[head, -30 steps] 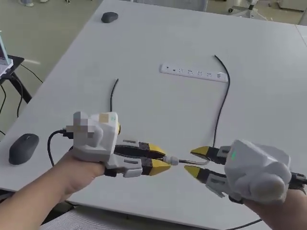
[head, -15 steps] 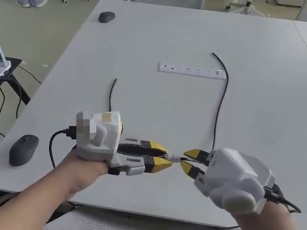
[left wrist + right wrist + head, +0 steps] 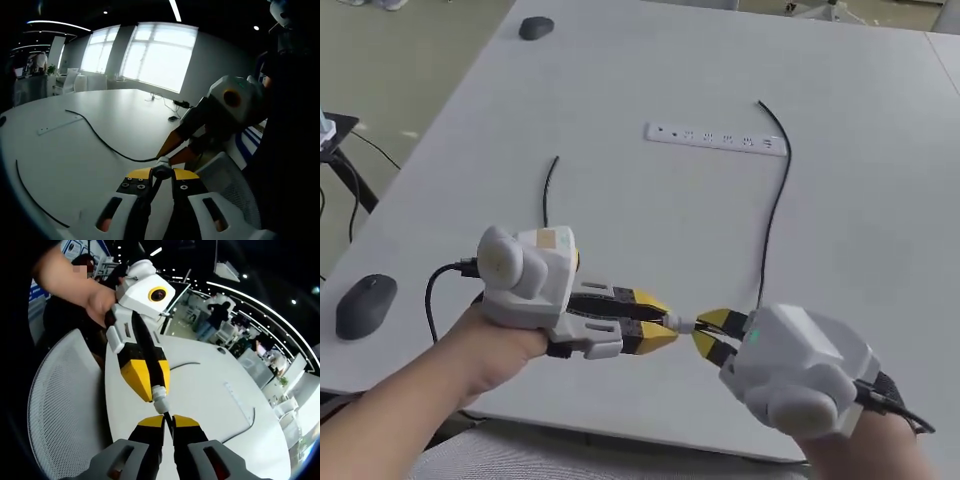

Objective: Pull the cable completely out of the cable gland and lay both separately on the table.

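Note:
My left gripper (image 3: pixel 663 330) is shut on the small white cable gland (image 3: pixel 682 324) above the table's near edge. In the left gripper view the gland (image 3: pixel 161 167) sits pinched between the yellow tips. My right gripper (image 3: pixel 706 336) faces it tip to tip, shut on the thin black cable (image 3: pixel 772 215) just behind the gland. The cable runs from there across the table toward the power strip. In the right gripper view my right gripper (image 3: pixel 168 421) clamps the cable, with the gland (image 3: pixel 159 394) right ahead in the left gripper (image 3: pixel 145 371).
A white power strip (image 3: pixel 715 138) lies across the middle of the white table (image 3: pixel 620 90). A short loose black wire (image 3: pixel 548 188) lies left of centre. One dark mouse (image 3: pixel 364 304) sits at the near left edge, another (image 3: pixel 535 27) at the far left. A mesh chair (image 3: pixel 60 405) stands below.
My right gripper has moved in toward the left gripper and gone from open around the cable to shut on it. The left gripper has held still on the gland.

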`<state>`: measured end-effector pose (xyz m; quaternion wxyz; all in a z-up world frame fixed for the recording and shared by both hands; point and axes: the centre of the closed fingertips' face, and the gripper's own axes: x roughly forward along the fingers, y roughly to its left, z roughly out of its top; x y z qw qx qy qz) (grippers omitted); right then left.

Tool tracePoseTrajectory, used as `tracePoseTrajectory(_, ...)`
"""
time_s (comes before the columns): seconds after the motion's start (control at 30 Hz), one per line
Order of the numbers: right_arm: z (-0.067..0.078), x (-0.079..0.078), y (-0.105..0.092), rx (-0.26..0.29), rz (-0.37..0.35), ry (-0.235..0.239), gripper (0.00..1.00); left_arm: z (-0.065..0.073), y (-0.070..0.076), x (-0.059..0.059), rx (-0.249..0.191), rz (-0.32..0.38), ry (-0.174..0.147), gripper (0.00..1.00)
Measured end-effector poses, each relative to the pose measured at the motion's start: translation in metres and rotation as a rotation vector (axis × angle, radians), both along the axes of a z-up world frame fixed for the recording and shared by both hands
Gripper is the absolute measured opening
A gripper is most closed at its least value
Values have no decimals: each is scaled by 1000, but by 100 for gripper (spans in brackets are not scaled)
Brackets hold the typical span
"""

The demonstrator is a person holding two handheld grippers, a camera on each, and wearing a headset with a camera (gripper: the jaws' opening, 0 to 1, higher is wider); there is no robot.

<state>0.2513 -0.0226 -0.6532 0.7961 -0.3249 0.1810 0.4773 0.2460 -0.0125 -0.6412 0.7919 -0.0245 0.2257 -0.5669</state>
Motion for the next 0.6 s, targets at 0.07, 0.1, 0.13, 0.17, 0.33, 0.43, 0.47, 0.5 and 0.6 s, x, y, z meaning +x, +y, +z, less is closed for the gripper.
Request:
tracePoseTrajectory(0.07, -1, 0, -1, 6, -6, 11, 0, 0, -1, 0, 0, 2, 0, 15)
tracePoseTrajectory(0.1, -1, 0, -1, 9, -10, 20, 0, 0, -1, 0, 1, 2, 0, 15)
tracePoseTrajectory(0.13, -2, 0, -1, 11, -14, 25, 0, -1, -1, 0, 3, 2, -1, 15)
tracePoseTrajectory(0.17, -2, 1, -2, 13, -17, 30, 0, -1, -2, 0, 5, 2, -3, 15)
tracePoseTrajectory(0.33, -3, 3, -3, 32, -37, 52, 0, -1, -3, 2, 2, 8, -2, 15)
tracePoseTrajectory(0.43, -4, 5, -3, 36, -45, 59, 0, -1, -3, 4, 4, 9, -5, 15)
tracePoseTrajectory(0.47, -5, 5, -4, 35, -46, 59, 0, -2, -4, 3, 6, 8, -6, 15)
tracePoseTrajectory(0.5, -5, 5, -4, 37, -48, 59, 0, -2, -4, 4, 7, 9, -8, 15)
tracePoseTrajectory(0.6, -6, 6, -5, 47, -56, 70, 0, -2, -5, 4, 10, 8, -8, 15)
